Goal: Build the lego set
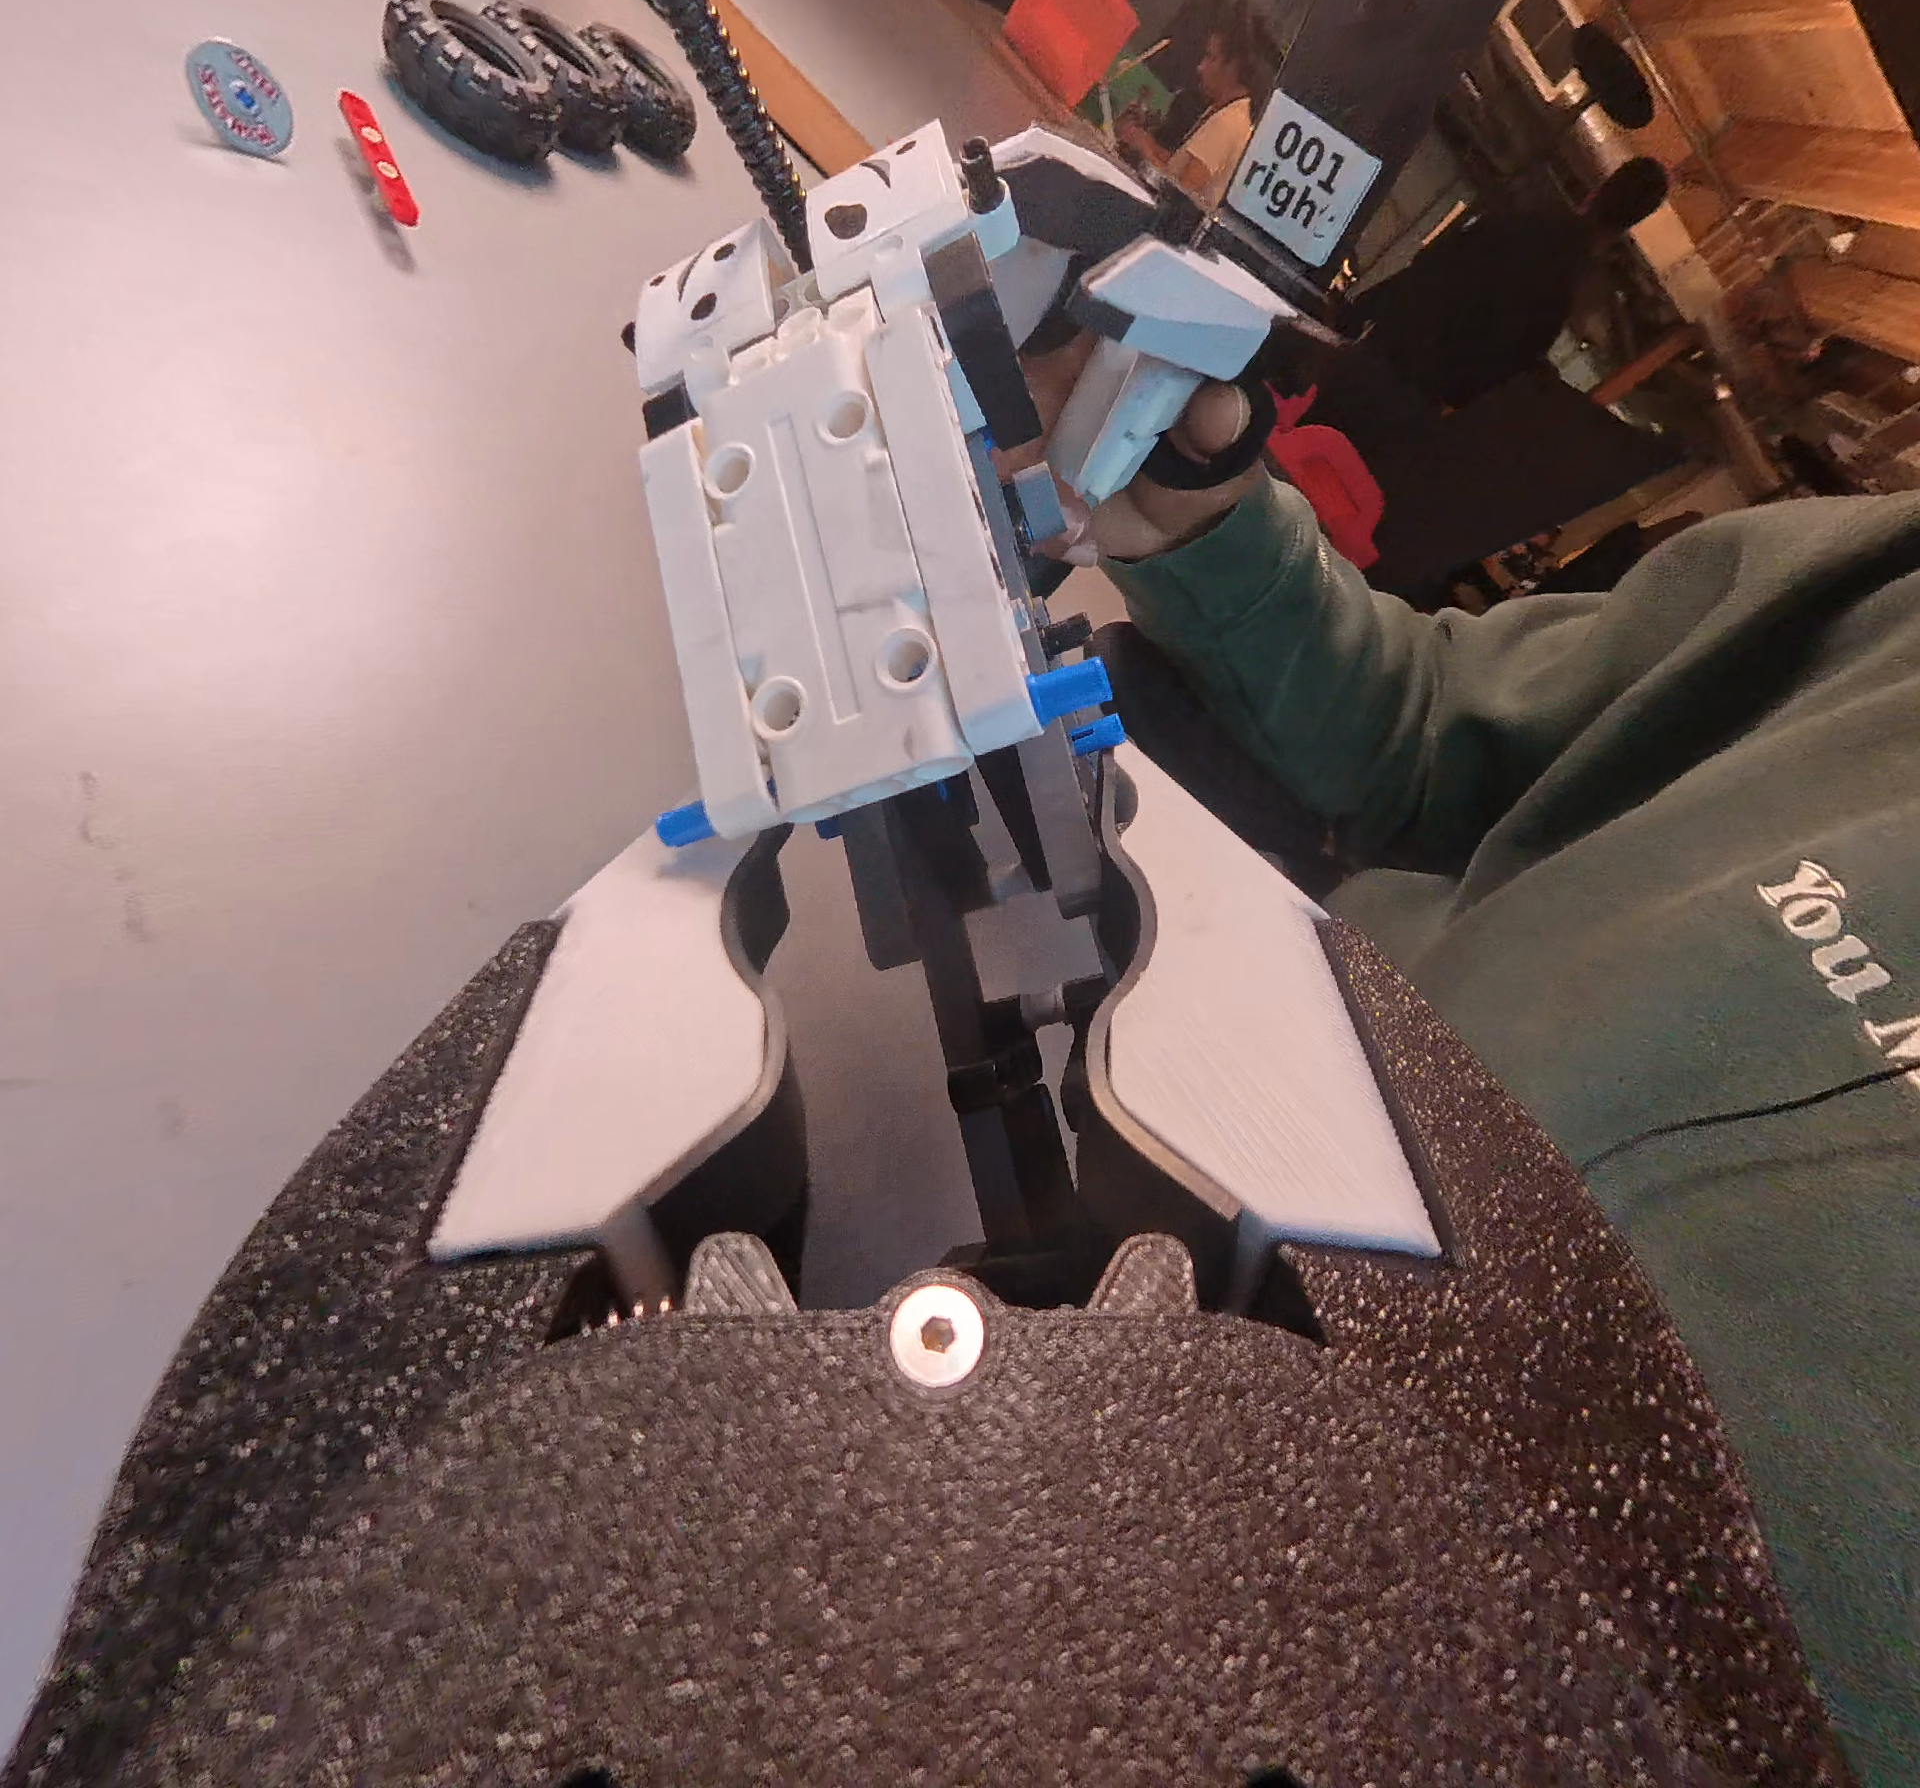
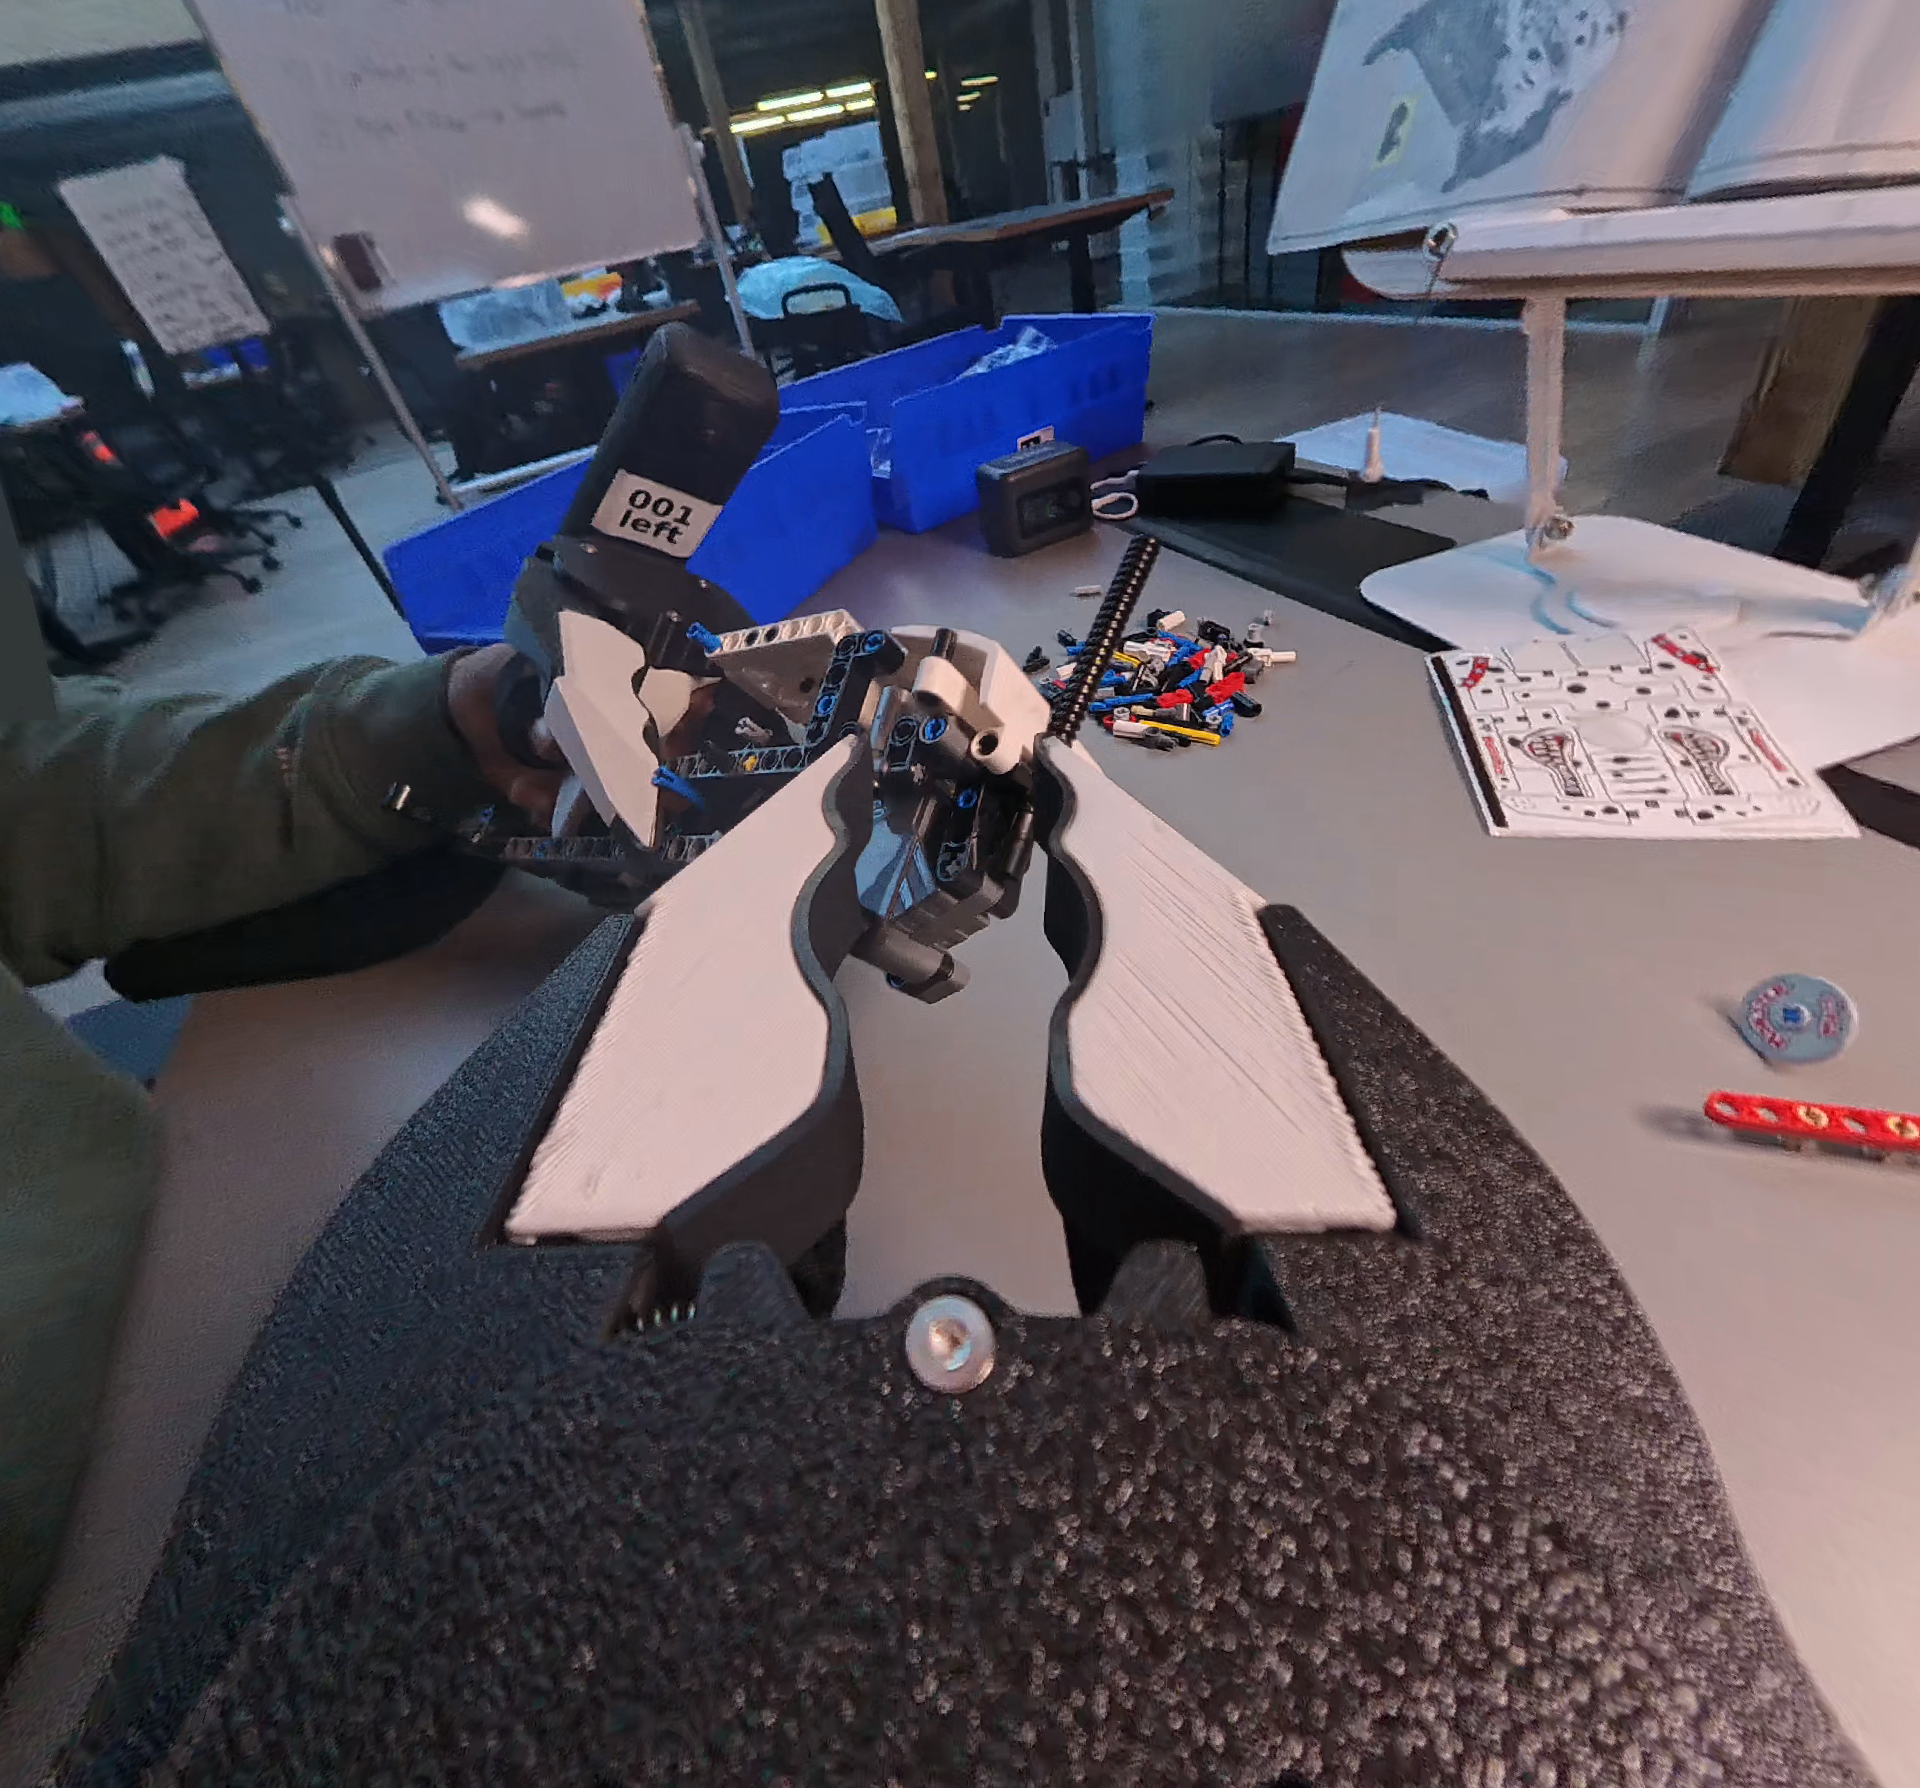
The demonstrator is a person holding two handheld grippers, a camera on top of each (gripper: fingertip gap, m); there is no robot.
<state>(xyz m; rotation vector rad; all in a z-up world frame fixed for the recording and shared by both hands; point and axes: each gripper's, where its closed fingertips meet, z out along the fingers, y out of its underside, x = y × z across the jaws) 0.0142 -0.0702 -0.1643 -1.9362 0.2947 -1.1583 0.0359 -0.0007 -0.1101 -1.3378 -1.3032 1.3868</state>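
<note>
Lego model (image 1: 831, 533) held off the table, pinched between both tools, left (image 1: 935, 865) and right (image 2: 945, 782)

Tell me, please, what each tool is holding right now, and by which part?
Both grip the lego model: the left tool clamps its dark grey frame end, the right tool its opposite grey-and-white end.

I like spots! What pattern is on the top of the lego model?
White lego model: black spots on white, clearest in left wrist view.
</note>
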